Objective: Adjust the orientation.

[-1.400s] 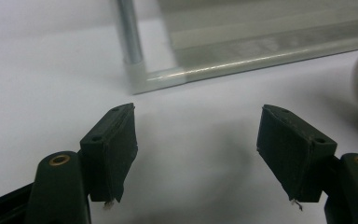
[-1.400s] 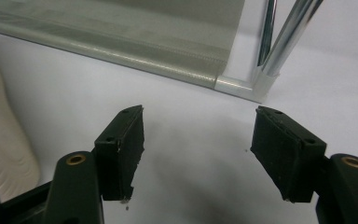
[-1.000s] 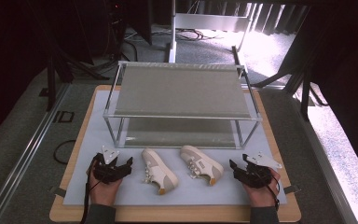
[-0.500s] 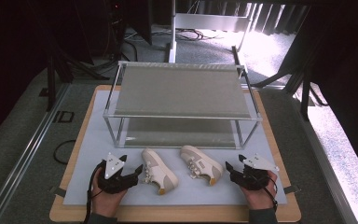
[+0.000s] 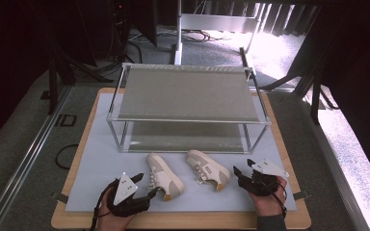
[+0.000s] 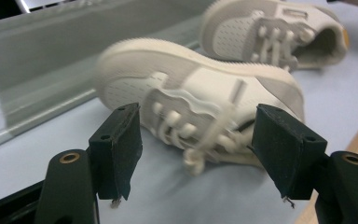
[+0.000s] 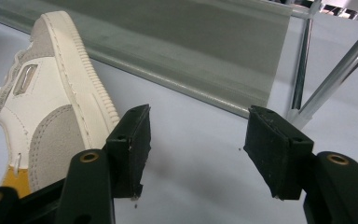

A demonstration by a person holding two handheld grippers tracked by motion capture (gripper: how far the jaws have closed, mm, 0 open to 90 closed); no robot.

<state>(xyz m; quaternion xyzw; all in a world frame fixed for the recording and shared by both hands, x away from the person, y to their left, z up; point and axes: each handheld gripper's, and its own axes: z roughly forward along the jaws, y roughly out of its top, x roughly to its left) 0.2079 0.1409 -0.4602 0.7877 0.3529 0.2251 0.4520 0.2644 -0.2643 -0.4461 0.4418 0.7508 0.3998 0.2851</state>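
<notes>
Fingers (image 6: 121,149) straddle left shoe (image 6: 200,102); right gripper (image 5: 243,174) level.

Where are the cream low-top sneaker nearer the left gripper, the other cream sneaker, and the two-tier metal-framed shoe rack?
left cream sneaker (image 5: 163,175), high view, laced upper.
right cream sneaker (image 5: 207,168), high view, laced upper.
shoe rack (image 5: 188,94), high view, top shelf.

No lettering, label, brand mark or number can be read on anything here.
</notes>
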